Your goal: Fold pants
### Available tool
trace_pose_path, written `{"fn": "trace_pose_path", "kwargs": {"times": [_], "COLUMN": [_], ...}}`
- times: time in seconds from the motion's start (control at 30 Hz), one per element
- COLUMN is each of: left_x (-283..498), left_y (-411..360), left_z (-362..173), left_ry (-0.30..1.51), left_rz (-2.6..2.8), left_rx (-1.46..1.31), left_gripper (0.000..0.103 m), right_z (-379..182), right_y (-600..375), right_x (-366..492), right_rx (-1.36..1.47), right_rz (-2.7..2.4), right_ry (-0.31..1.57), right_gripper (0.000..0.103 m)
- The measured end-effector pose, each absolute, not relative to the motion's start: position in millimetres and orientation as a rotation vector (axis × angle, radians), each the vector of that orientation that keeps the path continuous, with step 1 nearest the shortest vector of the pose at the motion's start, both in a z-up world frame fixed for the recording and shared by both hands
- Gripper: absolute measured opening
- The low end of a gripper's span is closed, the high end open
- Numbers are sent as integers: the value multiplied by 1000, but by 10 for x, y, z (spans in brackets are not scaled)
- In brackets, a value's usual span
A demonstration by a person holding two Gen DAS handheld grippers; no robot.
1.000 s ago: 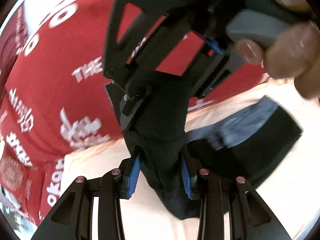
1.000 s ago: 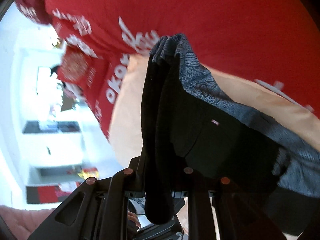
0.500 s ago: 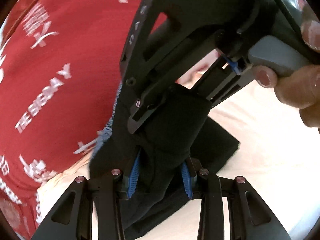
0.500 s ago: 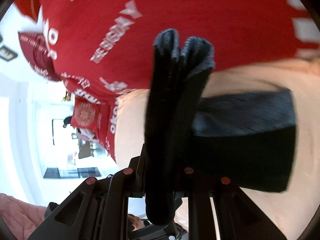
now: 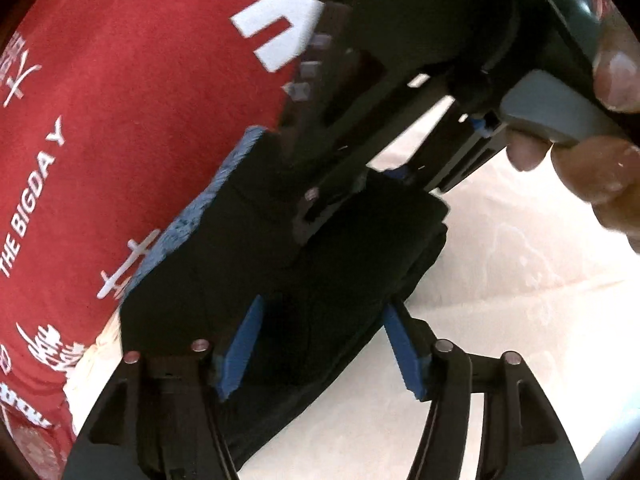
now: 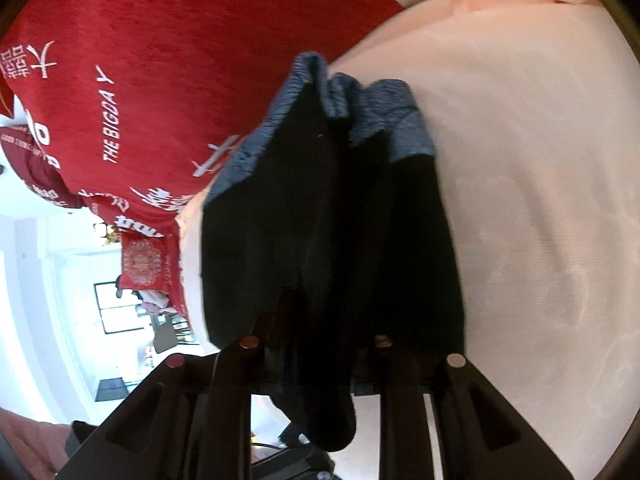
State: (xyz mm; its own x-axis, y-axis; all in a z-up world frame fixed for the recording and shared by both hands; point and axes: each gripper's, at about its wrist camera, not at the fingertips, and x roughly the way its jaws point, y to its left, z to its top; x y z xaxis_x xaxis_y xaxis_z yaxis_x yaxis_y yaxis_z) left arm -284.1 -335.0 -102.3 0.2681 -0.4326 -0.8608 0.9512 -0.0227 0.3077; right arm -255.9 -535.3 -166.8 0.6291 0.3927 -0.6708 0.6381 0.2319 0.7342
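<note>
- Left wrist view: the red shirt (image 5: 120, 120) with white lettering fills the side left of the pants (image 5: 320, 272), which lie folded, black with a blue-grey band (image 5: 192, 216) along their shirt-side edge.
- The left gripper (image 5: 324, 344) has its 2 blue pads (image 5: 244, 340) spread wide, 1 on each side of the pants; whether the pads touch the cloth I cannot tell.
- Above the pants sits the right gripper (image 5: 400, 128), its black frame reaching down to the cloth, with a hand (image 5: 592, 148) on its grey trigger to the right of the pants.
- The pale peach cloth (image 5: 520, 280) lies under and to the right of the pants.
- Right wrist view: the red shirt (image 6: 160, 60) is again left of the pants (image 6: 332, 232), and a bright room shows below it.
- The pants rest in thick layers on the peach cloth (image 6: 540, 200), their blue-grey band (image 6: 360, 108) at the far end.
- The right gripper (image 6: 316, 344) has its fingers set narrowly with a black fold of the pants hanging between them; it appears to grip that fold.
</note>
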Motion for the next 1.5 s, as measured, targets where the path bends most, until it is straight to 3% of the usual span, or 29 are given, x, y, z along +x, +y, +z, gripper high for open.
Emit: {"fn": "trace_pose_path", "kwargs": {"times": [0.13,0.27,0.33,0.67,0.73,0.93,1.07,1.5], "left_x": [-2596,-2124,-1768,-71,-26,-271,-299,-771], "left_y": [-3121,-2948,-2931,-3269,-3285,-3181,-3064,-2585], "left_z": [-774,-594,-538,-1039,-1227,-1432,-1279,-1018], "left_ry": [658,704,743,1166,1212,1099,1093,1095], "left_rz": [-1222,-1136,-1051,-709,-687,-701,-694,-801], "left_rx": [1050,992,948,614,601,735,715,753], "left_gripper": [63,63,63,63,64,64,64,64], "right_z": [-1517,-1350,-1239,-690,-662,-936,-1137,-1027], "right_y": [-5341,-5326,-5290,-5039,-5017,-4825,-4715,-4637], "right_x": [-2603,-2736,-2821,-2778,-2656,-2395,-2488,-2679], "right_rx": [1320,1237,1174,928,916,914,932,985], "right_rz": [-281,-428,-530,-692,-665,-597,-609,-643], "right_ry": [999,1064,1115,1036,1019,1119,1163,1144], "right_gripper": [33,34,46,46,46,46,46,46]}}
